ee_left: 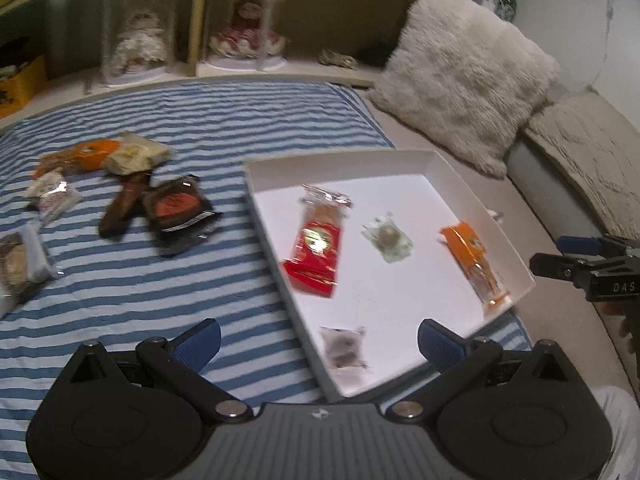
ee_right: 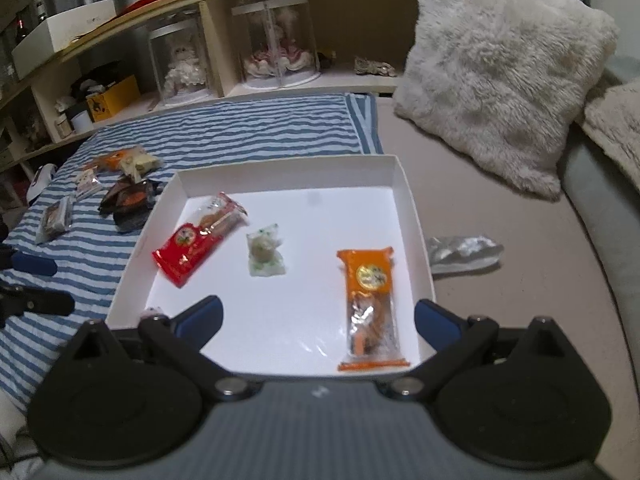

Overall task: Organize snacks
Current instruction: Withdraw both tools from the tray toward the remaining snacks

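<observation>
A white shallow box (ee_left: 256, 184) (ee_right: 412, 208) lies on the bed. In it are a red snack packet (ee_left: 316, 252) (ee_right: 192, 244), a small clear-wrapped sweet (ee_left: 386, 238) (ee_right: 266, 254), an orange packet (ee_left: 474, 264) (ee_right: 370, 304) and a small dark wrapped piece (ee_left: 344, 346). Several loose snacks (ee_left: 120, 188) (ee_right: 116, 188) lie on the striped cloth left of the box. My left gripper (ee_left: 320, 340) is open and empty over the box's near left corner. My right gripper (ee_right: 318, 320) is open and empty over the box's near edge, and also shows in the left wrist view (ee_left: 576, 256).
A blue-and-white striped cloth (ee_left: 160, 280) (ee_right: 240, 128) covers the bed. Fluffy white pillows (ee_left: 464, 80) (ee_right: 504, 72) stand behind and to the right. A crumpled silver wrapper (ee_right: 460, 254) lies right of the box. Shelves with glass-cased dolls (ee_left: 244, 28) (ee_right: 276, 40) line the back.
</observation>
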Available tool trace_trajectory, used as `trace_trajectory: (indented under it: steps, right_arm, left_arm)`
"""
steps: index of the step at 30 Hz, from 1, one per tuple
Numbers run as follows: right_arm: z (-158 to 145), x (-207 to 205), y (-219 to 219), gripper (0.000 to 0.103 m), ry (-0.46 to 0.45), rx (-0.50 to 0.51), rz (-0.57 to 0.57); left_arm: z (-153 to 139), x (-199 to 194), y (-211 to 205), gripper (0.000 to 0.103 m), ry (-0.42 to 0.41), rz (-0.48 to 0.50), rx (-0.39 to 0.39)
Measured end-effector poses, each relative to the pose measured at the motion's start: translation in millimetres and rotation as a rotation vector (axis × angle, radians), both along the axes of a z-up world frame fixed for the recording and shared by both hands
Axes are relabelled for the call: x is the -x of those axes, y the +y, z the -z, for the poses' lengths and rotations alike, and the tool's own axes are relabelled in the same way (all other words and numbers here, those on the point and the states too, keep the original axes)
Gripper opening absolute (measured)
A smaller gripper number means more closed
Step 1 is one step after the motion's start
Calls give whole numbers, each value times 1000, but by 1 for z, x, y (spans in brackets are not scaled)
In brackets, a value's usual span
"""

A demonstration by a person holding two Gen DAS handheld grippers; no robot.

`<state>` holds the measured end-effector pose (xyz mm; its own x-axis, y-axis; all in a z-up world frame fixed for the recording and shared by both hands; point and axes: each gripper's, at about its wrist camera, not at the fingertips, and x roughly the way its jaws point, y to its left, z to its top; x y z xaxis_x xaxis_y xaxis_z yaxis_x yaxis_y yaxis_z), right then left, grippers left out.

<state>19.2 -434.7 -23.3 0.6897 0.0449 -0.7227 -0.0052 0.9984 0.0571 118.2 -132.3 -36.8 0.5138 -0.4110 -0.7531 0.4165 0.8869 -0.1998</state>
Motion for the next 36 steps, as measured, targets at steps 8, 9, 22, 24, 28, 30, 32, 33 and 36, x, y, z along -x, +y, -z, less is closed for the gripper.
trace_trajectory:
  steps: [8, 9, 22, 24, 28, 30, 32, 33, 36]
  right_arm:
    - [-9, -20, 31, 102, 1, 10, -53]
    - [-11, -23, 35, 102, 2, 14, -62]
    - [-35, -66, 103, 102, -34, 17, -153]
    - [-35, -74, 115, 102, -38, 7, -162]
    - [-30, -91, 143, 102, -37, -6, -188]
    - [-27, -99, 158, 102, -35, -12, -211]
    - [-24, -107, 175, 102, -38, -21, -230]
    - [-21, -111, 183, 102, -39, -28, -243]
    - [-16, -122, 205, 102, -44, -51, -267]
  left_arm:
    - [-12, -9, 40, 103, -54, -77, 11]
    - [-13, -10, 45, 103, -59, -86, 10]
    - [-22, -28, 129, 103, -106, -251, 47]
    - [-22, -31, 145, 103, -116, -294, 58]
    - [-22, -38, 176, 103, -134, -371, 76]
    - [-21, -42, 189, 103, -147, -408, 75]
    - [-20, -45, 201, 103, -160, -443, 71]
    - [-19, -47, 206, 103, -163, -459, 68]
    - [-15, -53, 220, 103, -158, -496, 78]
